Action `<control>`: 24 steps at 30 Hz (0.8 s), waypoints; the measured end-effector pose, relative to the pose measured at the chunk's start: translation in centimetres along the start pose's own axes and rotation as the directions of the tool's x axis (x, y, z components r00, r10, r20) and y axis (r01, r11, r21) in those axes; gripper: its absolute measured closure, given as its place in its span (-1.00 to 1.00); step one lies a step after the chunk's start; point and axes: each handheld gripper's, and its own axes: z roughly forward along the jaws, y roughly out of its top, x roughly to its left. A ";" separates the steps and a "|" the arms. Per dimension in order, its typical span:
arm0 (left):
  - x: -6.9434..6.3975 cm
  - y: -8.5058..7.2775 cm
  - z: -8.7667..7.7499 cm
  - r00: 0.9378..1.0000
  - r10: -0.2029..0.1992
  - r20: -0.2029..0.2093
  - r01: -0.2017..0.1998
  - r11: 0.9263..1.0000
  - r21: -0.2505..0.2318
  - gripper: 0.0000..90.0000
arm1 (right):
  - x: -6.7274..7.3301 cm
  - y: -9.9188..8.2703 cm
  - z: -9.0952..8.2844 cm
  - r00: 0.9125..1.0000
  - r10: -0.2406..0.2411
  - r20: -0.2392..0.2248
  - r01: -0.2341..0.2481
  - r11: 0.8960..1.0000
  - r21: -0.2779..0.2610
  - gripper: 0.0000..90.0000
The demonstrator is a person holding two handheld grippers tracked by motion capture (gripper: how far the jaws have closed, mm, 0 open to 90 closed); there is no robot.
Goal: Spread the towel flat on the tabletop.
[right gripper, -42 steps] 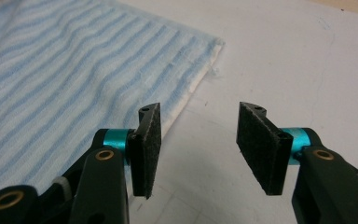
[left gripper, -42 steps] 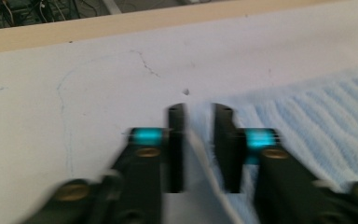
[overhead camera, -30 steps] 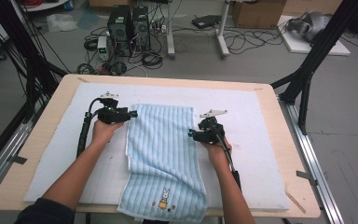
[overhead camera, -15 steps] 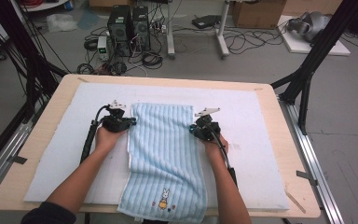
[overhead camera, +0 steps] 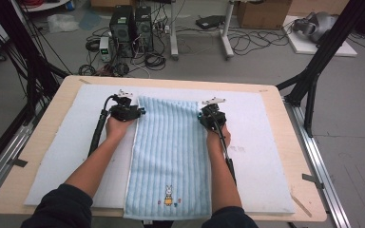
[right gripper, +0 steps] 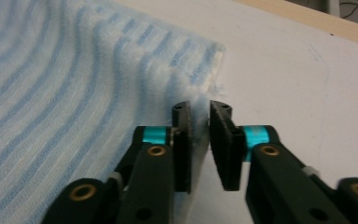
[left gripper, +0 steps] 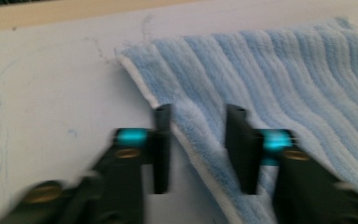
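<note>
Workshop floor behind the bench [overhead camera: 285, 102], upper part of the high view: PC towers [overhead camera: 130, 23] upper left, cables, cardboard box [overhead camera: 261, 12] upper right. White mat [overhead camera: 266, 161] covers the bench top.

Towel [overhead camera: 171, 156], blue striped, lies flat down the middle of the mat, far edge near the grippers, near edge with the rabbit patch [overhead camera: 168, 195] at bottom centre.

Left gripper [overhead camera: 140, 112] at the towel's far left corner. Jaws have just been opening; they stand apart, straddling the white hem [left gripper: 186, 135] with a gap on both sides. Not clamped.

Right gripper [overhead camera: 200, 115] at the far right corner. Jaws have just been opening; a narrow gap, with fuzzy towel edge [right gripper: 200, 105] at the tips, pads not seen pressing.

Risks, judged:
- Left: hem sits off-centre between the jaws; closing could catch one layer or slip off.
- Right: only fringe lies between the jaws; a pull could lose the corner.
- Uneven grips would skew the towel or drag the mat.

Containers: the box, contents not visible.
</note>
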 end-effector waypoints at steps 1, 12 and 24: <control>0.2 -0.1 -0.3 1.000 -0.006 0.006 0.006 1.000 0.003 0.17 | -0.2 -0.1 -0.3 1.000 0.012 -0.011 -0.012 1.000 -0.009 0.60; 0.1 -2.0 -4.0 0.996 -0.018 0.087 0.018 1.000 0.000 0.12 | -1.7 -2.1 -4.1 0.993 0.006 -0.121 -0.008 1.000 -0.017 0.39; -3.3 -5.0 -4.4 0.985 0.128 0.115 -0.135 0.990 0.052 0.62 | 1.5 -4.2 -4.5 0.974 -0.063 -0.217 0.078 0.995 0.062 0.35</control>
